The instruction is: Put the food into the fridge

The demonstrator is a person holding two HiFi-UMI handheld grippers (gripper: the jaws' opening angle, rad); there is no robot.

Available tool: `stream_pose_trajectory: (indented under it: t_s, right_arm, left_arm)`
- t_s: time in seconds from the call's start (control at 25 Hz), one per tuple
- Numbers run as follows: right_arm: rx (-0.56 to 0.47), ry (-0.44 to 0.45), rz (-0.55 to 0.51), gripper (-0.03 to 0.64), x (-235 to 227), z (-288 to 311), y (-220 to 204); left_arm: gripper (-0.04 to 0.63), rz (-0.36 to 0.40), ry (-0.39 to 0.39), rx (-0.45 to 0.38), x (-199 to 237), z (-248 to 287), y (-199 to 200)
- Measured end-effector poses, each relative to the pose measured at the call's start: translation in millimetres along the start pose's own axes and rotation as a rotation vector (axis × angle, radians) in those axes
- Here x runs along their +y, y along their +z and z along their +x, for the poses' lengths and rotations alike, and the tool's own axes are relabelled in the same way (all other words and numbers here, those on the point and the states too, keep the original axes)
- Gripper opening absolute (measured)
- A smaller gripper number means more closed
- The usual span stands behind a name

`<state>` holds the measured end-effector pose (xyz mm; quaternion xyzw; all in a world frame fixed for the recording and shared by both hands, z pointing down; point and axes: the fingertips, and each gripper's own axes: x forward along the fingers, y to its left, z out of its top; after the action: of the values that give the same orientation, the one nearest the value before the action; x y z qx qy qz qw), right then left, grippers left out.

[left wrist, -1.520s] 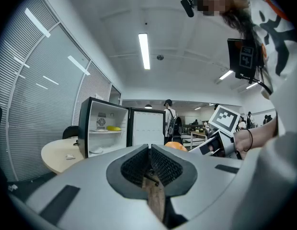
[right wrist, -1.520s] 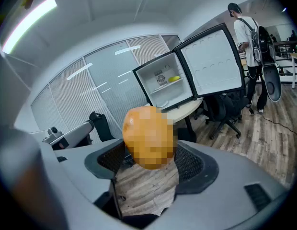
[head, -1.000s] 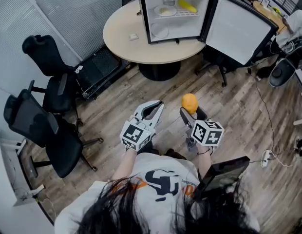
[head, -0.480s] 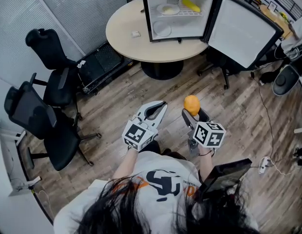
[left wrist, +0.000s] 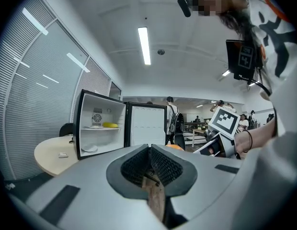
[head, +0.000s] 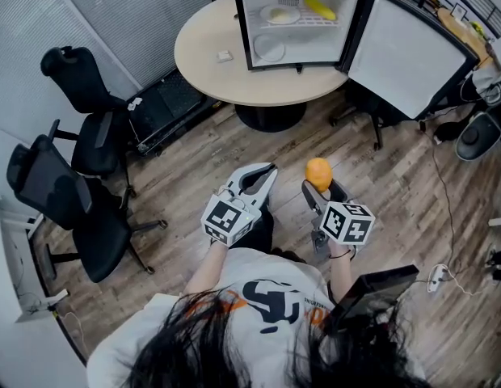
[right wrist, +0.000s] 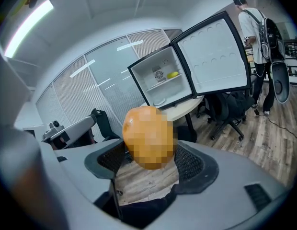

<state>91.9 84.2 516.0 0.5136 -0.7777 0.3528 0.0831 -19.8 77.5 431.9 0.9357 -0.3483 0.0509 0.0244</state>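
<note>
While the right gripper pinches an orange, the left gripper sits closed.

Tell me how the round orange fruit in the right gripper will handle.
Being near-spherical, the round orange fruit would probably roll on a flat surface. Held only at the right gripper's tips, it seems light and firm enough, though it could slip.
</note>
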Motion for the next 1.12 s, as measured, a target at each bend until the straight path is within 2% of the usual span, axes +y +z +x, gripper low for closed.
stream_pose_trajectory:
  t_s: [0.36, 0.56, 0.88, 1.12]
  right_arm:
    - [-0.006, -0.057, 0.030, 0.334, -35, 50, 42]
    - [-0.014, -0.075, 0.046, 0.334, -45, 93, 83]
    - [-0.007, -0.095, 0.052, 0.334, -55, 177, 146]
    - [0.003, -0.102, 0.056, 0.334, -58, 226, 179]
  left_arm:
    - [0.014, -0.002, -0.063, 0.004, 50, 61, -3]
    - [0.013, 0.055, -0.118, 0.013, 90, 100, 7]
    - [0.014, 0.051, -0.142, 0.009, 174, 152, 14]
    - [0.014, 0.027, -0.123, -0.002, 233, 174, 14]
